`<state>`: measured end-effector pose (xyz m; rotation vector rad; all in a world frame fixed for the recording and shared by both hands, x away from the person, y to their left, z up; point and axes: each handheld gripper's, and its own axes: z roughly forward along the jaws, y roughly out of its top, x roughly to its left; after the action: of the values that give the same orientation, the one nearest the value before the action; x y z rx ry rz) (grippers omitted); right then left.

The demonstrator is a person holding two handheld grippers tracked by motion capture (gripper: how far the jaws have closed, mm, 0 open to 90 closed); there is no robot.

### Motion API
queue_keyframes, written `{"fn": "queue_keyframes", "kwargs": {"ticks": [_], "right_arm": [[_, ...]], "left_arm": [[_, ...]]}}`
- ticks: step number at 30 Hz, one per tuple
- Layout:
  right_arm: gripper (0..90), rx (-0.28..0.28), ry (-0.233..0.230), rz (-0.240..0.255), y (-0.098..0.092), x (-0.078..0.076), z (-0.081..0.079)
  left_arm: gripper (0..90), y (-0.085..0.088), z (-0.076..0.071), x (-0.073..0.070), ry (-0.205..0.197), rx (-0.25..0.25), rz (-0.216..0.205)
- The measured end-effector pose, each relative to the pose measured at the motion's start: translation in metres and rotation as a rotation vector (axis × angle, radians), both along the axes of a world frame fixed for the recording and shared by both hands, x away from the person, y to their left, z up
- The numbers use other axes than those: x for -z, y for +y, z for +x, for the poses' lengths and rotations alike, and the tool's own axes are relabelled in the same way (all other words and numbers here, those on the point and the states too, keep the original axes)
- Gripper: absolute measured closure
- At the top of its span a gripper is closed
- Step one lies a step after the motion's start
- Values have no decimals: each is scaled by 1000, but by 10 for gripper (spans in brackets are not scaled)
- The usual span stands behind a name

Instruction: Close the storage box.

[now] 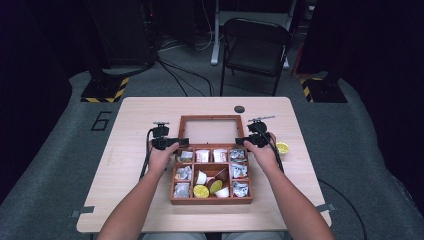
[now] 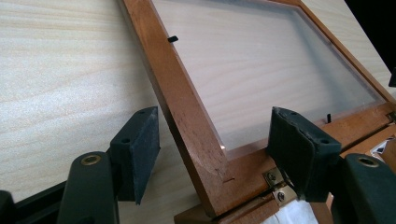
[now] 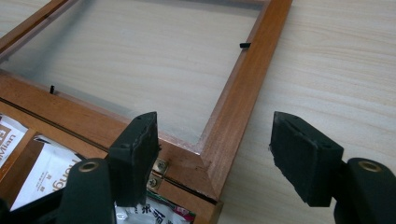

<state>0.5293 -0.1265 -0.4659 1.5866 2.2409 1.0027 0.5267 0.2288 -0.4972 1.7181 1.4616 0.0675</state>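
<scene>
A wooden compartment box [image 1: 211, 200] sits on the table with its glass-paned lid [image 1: 210, 118] swung back and lying flat behind it. My left gripper [image 1: 183, 142] is at the lid's left hinge corner. In the left gripper view its jaws [image 2: 215, 149] stand open astride the lid's side rail [image 2: 184, 116], with neither pad pressing on it. At the right hinge corner is my right gripper [image 1: 240, 141]. Its jaws [image 3: 219, 149] are also open, one on each side of the lid's other rail [image 3: 233, 112]. Brass hinges [image 3: 159, 169] show beside the pads.
The box holds several foil and paper sachets [image 1: 239, 171] and round capsules [image 1: 201, 191]. A yellow-green capsule [image 1: 282, 147] lies on the table right of my right hand. A black folding chair [image 1: 255, 45] stands beyond the table's far edge. A small black disc [image 1: 239, 109] lies behind the lid.
</scene>
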Motion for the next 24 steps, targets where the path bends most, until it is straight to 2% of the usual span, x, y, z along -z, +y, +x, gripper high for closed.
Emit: {"fn": "queue_keyframes", "kwargs": {"ticks": [5, 9, 11, 20, 24], "right_arm": [[322, 9, 15, 5, 3, 3, 2], [320, 10, 28, 5, 6, 7, 5], [321, 15, 33, 18, 7, 7, 6], [316, 6, 55, 54, 5, 11, 12], [330, -27, 72, 20, 7, 7, 16]], "left_arm": [[322, -1, 2, 1, 11, 3, -10], [313, -4, 5, -4, 31, 12, 19], [310, -4, 7, -5, 33, 34, 41], [310, -4, 10, 1, 42, 21, 12], [310, -5, 10, 1, 42, 18, 8]]}}
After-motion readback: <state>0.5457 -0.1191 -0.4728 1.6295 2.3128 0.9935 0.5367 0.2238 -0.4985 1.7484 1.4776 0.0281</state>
